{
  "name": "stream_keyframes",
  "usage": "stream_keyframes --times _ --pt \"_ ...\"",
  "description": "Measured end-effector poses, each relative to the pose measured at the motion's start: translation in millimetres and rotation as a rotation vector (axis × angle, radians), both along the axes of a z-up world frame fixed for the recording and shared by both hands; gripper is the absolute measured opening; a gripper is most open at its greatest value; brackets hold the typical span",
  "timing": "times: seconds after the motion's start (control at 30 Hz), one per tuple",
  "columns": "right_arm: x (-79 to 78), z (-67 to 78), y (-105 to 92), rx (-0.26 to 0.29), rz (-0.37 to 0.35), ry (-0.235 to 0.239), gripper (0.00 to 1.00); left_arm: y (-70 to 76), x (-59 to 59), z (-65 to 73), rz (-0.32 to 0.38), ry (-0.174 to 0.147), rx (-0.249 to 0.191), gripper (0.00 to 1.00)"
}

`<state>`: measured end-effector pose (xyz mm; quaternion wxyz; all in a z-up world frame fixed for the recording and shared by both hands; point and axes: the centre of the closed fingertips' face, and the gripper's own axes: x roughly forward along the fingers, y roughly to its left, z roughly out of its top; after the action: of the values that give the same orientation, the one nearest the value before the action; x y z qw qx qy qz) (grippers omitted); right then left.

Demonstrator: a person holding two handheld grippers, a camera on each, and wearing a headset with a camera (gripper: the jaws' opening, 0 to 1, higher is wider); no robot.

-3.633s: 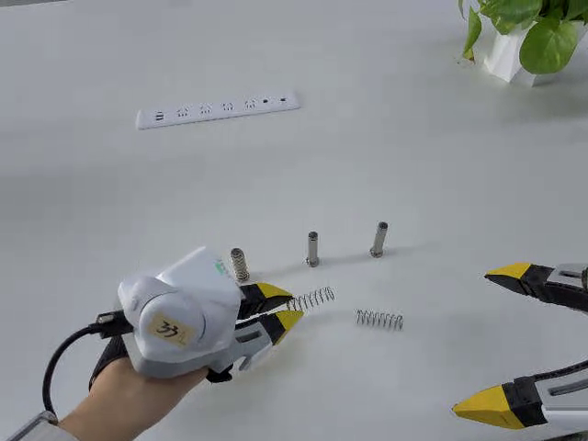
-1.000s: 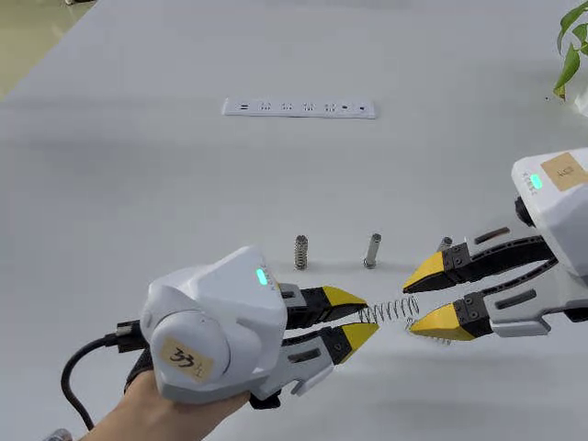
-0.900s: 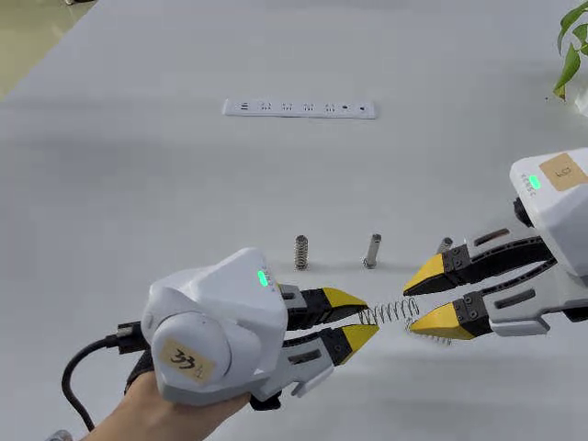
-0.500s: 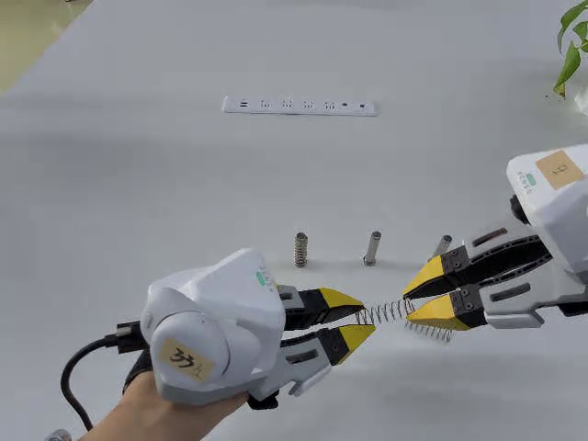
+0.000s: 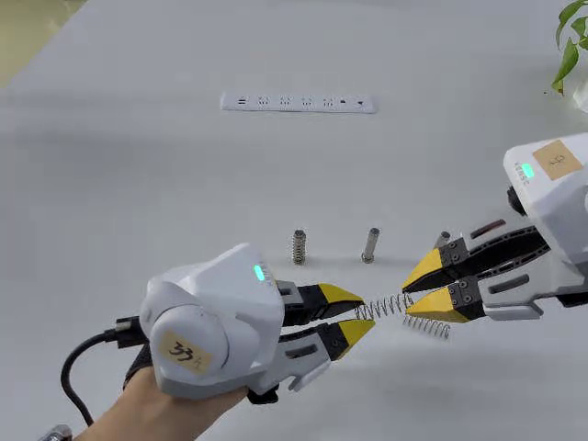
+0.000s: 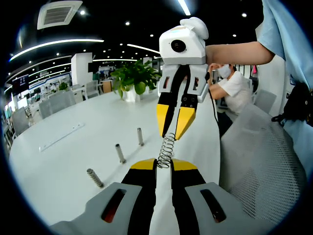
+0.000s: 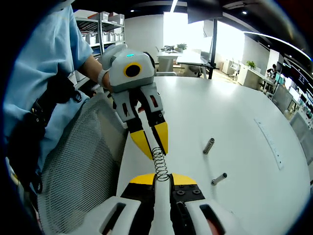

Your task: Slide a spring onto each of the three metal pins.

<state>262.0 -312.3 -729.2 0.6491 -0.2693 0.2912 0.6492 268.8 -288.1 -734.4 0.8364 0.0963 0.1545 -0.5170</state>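
A thin spring point(image 5: 386, 306) hangs level above the white table, held at both ends. My left gripper point(image 5: 366, 310) is shut on its near end and my right gripper point(image 5: 406, 300) is shut on its far end. The left gripper view shows the same spring point(image 6: 167, 147) running from my own jaws up to the right gripper point(image 6: 172, 138). Three pins stand in a row behind. The left pin point(image 5: 299, 246) carries a spring. The middle pin point(image 5: 370, 244) is bare. The right pin point(image 5: 442, 241) is partly hidden behind the right gripper. A second loose spring point(image 5: 427, 326) lies on the table under the right gripper.
A white power strip point(image 5: 299, 102) lies at the far side of the table point(image 5: 138, 184). Plant leaves point(image 5: 570, 46) hang at the top right corner. A black cable point(image 5: 83, 363) trails from the left gripper. A mesh chair point(image 6: 259, 161) stands beside the table.
The right gripper's jaws have shut on the spring's far end. Both grippers and the spring have risen a little. Earlier, the left gripper picked this spring up off the table.
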Motion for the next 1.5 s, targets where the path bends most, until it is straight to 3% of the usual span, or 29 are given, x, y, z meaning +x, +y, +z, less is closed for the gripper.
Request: stream_keyframes --times 0.2,0.37,1.5 --pt "-0.5 -3.2 -2.4 -0.010 -0.008 0.011 0.13 -0.9 0.2 2.5 -0.001 -0.007 -0.005 0.07" --pt "-0.7 -3.8 -2.9 -0.008 -0.012 0.011 0.07 -1.2 -0.5 1.9 -0.005 -0.007 -0.001 0.07" --pt "0.2 13.3 6.2 0.006 0.004 -0.032 0.07 -4.1 3.8 -3.4 -0.001 0.016 0.034 0.07"
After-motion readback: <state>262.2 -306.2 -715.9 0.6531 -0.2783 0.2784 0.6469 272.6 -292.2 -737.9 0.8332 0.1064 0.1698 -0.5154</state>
